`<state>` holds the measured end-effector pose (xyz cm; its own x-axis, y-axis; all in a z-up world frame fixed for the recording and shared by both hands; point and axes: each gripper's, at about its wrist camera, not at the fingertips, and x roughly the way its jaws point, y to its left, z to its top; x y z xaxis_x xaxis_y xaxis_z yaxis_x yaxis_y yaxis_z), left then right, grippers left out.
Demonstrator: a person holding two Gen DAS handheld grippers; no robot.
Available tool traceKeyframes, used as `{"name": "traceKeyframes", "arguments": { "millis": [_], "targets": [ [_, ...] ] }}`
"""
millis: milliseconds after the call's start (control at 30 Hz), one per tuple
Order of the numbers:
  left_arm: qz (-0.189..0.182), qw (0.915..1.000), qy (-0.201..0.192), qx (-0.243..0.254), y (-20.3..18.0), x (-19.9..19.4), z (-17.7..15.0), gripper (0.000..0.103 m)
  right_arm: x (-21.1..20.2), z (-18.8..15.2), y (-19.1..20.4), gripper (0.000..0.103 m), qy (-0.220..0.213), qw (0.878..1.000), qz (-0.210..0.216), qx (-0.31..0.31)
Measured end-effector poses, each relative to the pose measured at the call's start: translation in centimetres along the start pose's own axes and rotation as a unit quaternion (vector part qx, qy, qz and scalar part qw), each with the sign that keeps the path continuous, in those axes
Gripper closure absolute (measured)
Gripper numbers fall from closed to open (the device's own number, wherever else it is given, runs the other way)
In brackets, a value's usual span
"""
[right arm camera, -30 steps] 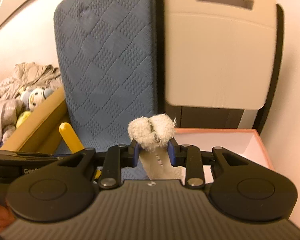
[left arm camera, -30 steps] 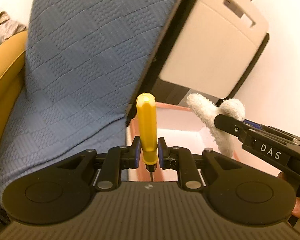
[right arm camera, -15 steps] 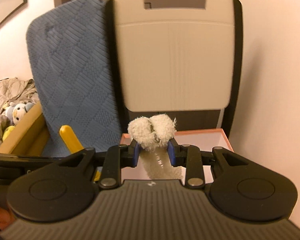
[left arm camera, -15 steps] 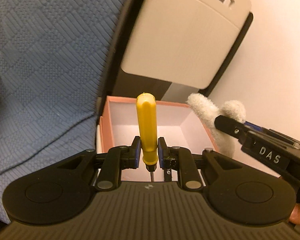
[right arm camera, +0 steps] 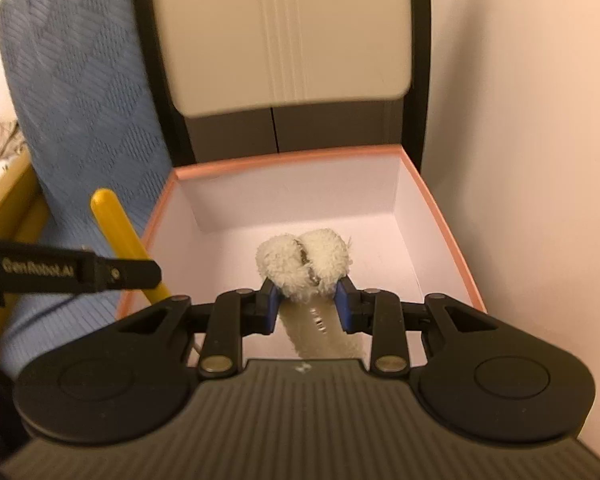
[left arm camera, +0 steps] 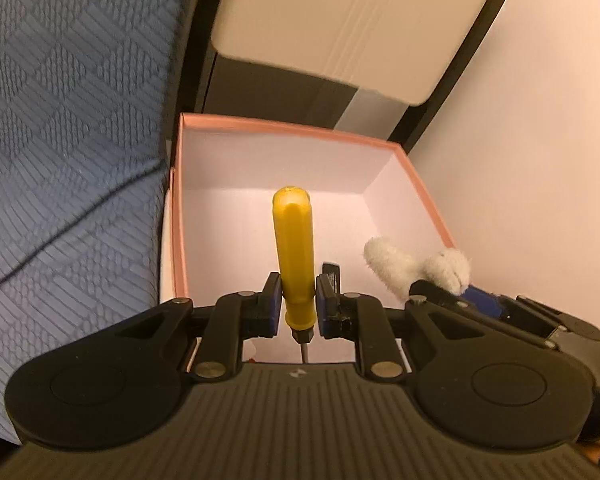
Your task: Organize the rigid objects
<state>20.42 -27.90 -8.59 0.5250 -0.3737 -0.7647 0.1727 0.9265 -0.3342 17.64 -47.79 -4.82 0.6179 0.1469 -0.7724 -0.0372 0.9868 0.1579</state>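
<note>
My left gripper (left arm camera: 298, 300) is shut on a yellow-handled screwdriver (left arm camera: 293, 248), handle pointing forward, metal shank toward me. It hangs over the near edge of an open pink box (left arm camera: 284, 130) with a white, bare inside. My right gripper (right arm camera: 306, 300) is shut on a white fluffy plush item (right arm camera: 304, 260) and hovers over the same pink box (right arm camera: 436, 208). In the left wrist view the plush item (left arm camera: 416, 264) shows at the right. The screwdriver (right arm camera: 118, 228) and the left gripper's finger (right arm camera: 80, 272) appear at the left of the right wrist view.
A blue quilted cushion (left arm camera: 68, 120) leans left of the box. A beige and black panel (right arm camera: 284, 32) stands behind it, and a pale wall (right arm camera: 532, 120) runs along the right. A mustard-coloured edge (right arm camera: 8, 204) and soft toys sit at far left.
Both grippers came down and forward toward the pink box, which now fills the middle of both views. The grips on the screwdriver and the plush item are unchanged.
</note>
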Motion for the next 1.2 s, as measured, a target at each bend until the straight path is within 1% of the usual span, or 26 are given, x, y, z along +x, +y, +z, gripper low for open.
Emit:
{"name": "traceKeyframes", "arguments": {
  "millis": [267, 433, 633, 900, 933, 967, 1000, 1100, 1200],
  "targets": [
    [0.010, 0.9996, 0.025, -0.002, 0.0, 2.9, -0.9, 0.082, 2.5, -2.4, -1.4, 0.071, 0.029, 0.999, -0.002, 0.019],
    [0.010, 0.9991, 0.041, -0.004, 0.0, 4.0, -1.3, 0.082, 3.7, -3.4, -1.4, 0.071, 0.045, 0.999, -0.002, 0.015],
    [0.008, 0.9987, 0.049, -0.005, 0.0, 4.9, -1.4, 0.082, 5.2, -4.3, -1.6, 0.070, 0.064, 0.998, -0.005, 0.023],
    [0.013, 0.9991, 0.040, -0.004, -0.1, 3.5, -1.2, 0.082, 5.4, -4.8, -2.5, 0.069, 0.076, 0.996, -0.004, 0.041],
    [0.013, 0.9992, 0.039, -0.002, -0.2, 3.2, -1.2, 0.082, 5.5, -4.7, -2.6, 0.065, 0.075, 0.996, -0.006, 0.043],
    [0.012, 0.9993, 0.036, -0.001, -0.2, 2.9, -1.3, 0.082, 5.3, -4.6, -2.8, 0.061, 0.072, 0.996, -0.011, 0.045],
    [0.011, 0.9995, 0.031, 0.000, -0.3, 2.4, -1.2, 0.082, 5.2, -4.5, -2.9, 0.055, 0.068, 0.997, -0.013, 0.046],
    [0.008, 0.9998, 0.016, 0.013, -0.6, 0.8, -1.0, 0.082, 4.2, -4.0, -3.2, 0.054, 0.052, 0.997, -0.007, 0.049],
    [0.001, 0.9998, -0.003, 0.019, -0.8, -1.3, -0.6, 0.082, 2.6, -3.0, -2.8, 0.054, 0.035, 0.998, -0.011, 0.045]
  ]
}}
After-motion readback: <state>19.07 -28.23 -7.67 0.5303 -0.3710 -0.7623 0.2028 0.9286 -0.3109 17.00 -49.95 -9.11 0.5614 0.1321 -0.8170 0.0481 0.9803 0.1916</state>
